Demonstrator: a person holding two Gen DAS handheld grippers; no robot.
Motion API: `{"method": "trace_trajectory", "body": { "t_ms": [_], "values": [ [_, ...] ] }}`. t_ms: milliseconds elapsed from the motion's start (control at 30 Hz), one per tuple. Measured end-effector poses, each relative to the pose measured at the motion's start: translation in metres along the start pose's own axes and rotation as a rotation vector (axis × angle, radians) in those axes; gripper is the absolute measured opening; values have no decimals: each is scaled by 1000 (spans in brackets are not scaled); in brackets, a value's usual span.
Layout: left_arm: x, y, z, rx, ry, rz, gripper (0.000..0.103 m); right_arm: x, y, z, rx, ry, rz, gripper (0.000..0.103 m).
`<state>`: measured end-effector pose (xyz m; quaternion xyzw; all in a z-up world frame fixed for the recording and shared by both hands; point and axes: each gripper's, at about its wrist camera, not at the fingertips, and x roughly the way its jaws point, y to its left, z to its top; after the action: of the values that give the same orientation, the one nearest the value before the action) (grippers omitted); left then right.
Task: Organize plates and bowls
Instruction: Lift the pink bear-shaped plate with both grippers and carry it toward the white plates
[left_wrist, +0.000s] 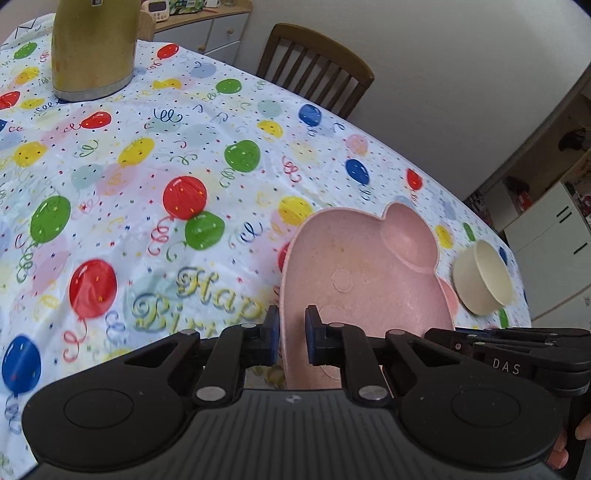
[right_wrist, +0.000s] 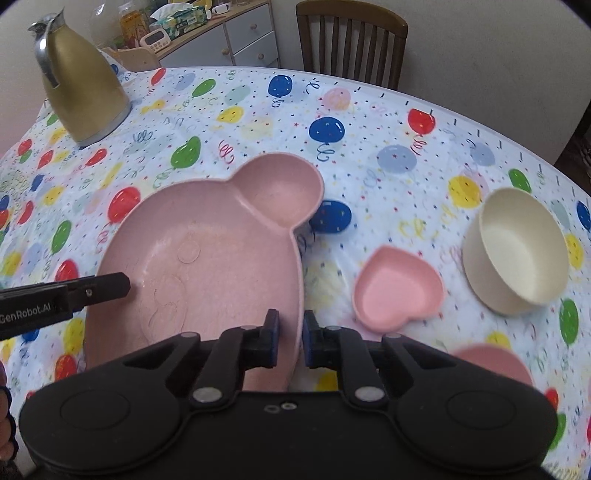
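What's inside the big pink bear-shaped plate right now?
No food or dishes lie in the pink plate; its main well and round ear compartment show only faint stains. One finger of each gripper, left and right, reaches inside the rim. The near edge is hidden.

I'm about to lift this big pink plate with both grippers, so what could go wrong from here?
1. Both the left gripper and the right gripper only straddle the pink plate rim, jaws not visibly clamped; it may slip or tilt.
2. The heart dish and cream bowl sit just right of it; a swing could knock them.
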<state>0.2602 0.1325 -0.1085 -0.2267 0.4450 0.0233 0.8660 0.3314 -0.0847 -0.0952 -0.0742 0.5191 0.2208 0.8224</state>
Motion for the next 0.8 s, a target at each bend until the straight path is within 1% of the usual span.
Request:
{"method": "trace_trajectory", "body": {
  "t_ms": [200,433,800],
  "values": [
    [-38,-22,-32,30,10,-17,13,-44,-6,-34,25,4,12,13],
    [-74,-53,-79,63,36,-27,14,-94,-17,-78,36,-5,20,13],
    [-110,-103,-150,110,70,-44,13,-150,-46,-146,44,-20,26,13]
  ]
}}
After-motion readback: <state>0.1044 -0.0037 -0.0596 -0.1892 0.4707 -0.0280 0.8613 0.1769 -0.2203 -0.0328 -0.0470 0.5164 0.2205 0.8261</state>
